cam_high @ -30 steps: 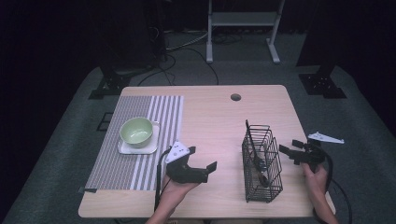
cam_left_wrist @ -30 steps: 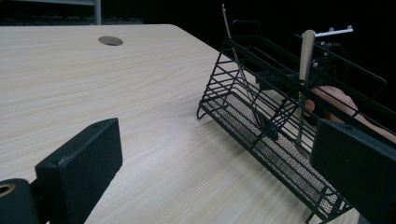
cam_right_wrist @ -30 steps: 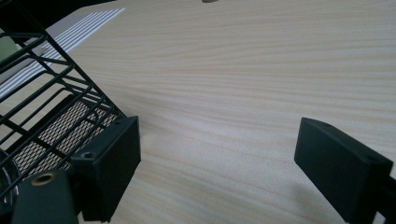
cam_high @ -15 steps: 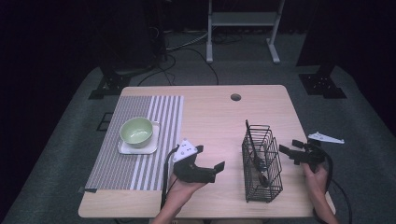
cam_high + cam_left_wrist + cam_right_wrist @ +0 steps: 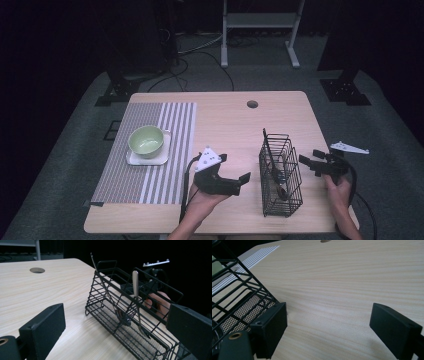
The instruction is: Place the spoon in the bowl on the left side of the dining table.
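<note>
- High view: the left tool (image 5: 234,176) is held with jaws spread wide and nothing between them, just left of the black wire basket (image 5: 280,175) on the tabletop (image 5: 225,125).
- Left gripper view: two metal utensils (image 5: 136,300) are seen leaning inside the basket.
- The right tool (image 5: 311,161) is held spread and empty just right of the basket.
- A green bowl (image 5: 146,140) is set on a white plate (image 5: 131,159) on the striped mat (image 5: 175,145), well apart.

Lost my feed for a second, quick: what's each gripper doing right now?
Left gripper: open, holding nothing, facing the wire basket.
Right gripper: open, holding nothing, beside the basket.
</note>
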A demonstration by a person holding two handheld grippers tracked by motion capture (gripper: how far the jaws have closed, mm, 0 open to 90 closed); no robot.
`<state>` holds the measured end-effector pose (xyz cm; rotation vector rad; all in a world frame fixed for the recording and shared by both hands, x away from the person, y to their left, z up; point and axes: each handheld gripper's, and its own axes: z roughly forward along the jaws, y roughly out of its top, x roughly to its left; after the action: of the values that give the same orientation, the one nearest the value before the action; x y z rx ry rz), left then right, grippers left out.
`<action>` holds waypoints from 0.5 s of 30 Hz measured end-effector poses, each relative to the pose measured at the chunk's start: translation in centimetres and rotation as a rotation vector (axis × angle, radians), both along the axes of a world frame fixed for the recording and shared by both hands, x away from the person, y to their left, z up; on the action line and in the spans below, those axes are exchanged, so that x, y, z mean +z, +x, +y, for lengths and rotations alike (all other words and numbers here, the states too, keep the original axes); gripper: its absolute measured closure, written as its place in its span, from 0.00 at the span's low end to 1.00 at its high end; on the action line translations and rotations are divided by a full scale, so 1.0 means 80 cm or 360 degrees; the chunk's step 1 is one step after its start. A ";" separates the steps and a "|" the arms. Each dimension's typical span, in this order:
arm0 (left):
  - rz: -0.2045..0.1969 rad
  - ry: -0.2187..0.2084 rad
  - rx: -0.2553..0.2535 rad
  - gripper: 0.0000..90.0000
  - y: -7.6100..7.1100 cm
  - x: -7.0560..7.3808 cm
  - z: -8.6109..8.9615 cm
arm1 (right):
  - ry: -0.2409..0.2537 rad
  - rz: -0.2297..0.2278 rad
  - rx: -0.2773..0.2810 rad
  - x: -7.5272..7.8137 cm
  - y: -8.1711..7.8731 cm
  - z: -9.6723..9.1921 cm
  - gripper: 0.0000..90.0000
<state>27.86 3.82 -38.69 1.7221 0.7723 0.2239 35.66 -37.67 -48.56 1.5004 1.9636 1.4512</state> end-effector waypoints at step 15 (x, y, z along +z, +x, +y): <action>0.0020 -0.0017 -0.0065 0.04 0.006 0.004 -0.034 | 0.0017 -0.0002 -0.0001 0.000 0.000 -0.001 0.15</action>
<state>28.31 1.10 -38.37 1.7288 0.7452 0.1809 35.63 -37.78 -48.55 1.5043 1.9578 1.4637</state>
